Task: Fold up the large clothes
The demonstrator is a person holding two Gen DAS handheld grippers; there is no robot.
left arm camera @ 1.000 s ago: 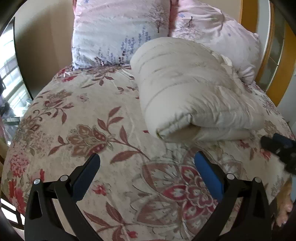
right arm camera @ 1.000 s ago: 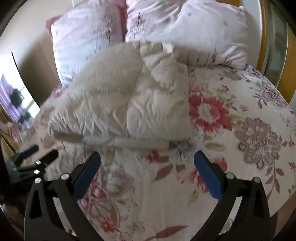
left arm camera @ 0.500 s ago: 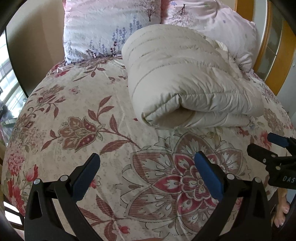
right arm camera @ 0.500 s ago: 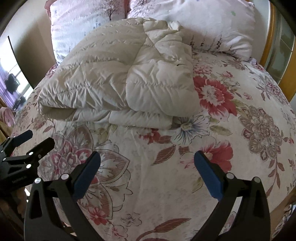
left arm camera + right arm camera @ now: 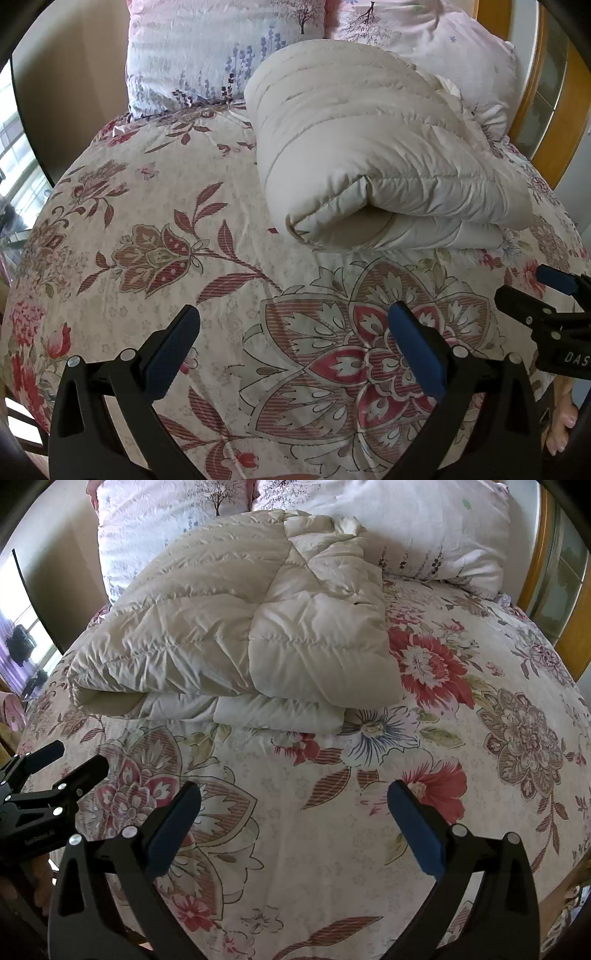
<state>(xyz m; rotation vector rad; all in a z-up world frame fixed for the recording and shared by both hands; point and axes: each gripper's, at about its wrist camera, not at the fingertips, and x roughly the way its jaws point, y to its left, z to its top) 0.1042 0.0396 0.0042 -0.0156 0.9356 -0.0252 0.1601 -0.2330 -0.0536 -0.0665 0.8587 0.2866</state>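
A cream quilted down coat (image 5: 373,147) lies folded into a thick bundle on the floral bed cover (image 5: 166,236), in front of the pillows. It also shows in the right wrist view (image 5: 240,627), its folded edge facing me. My left gripper (image 5: 293,336) is open and empty, held over the bed cover short of the coat. My right gripper (image 5: 293,816) is open and empty, also short of the coat. Each gripper shows in the other's view: the right one (image 5: 546,295) at the right edge, the left one (image 5: 59,764) at the left edge.
Two pink printed pillows (image 5: 207,51) (image 5: 424,528) lean at the head of the bed. A wooden frame (image 5: 565,122) stands at the right. A dark wall and a window (image 5: 22,653) are at the left. A bare foot (image 5: 561,424) shows at the lower right.
Both grippers have pulled back from the folded coat toward the foot of the bed and steadied. The coat has stayed put. Both grippers have stayed open.
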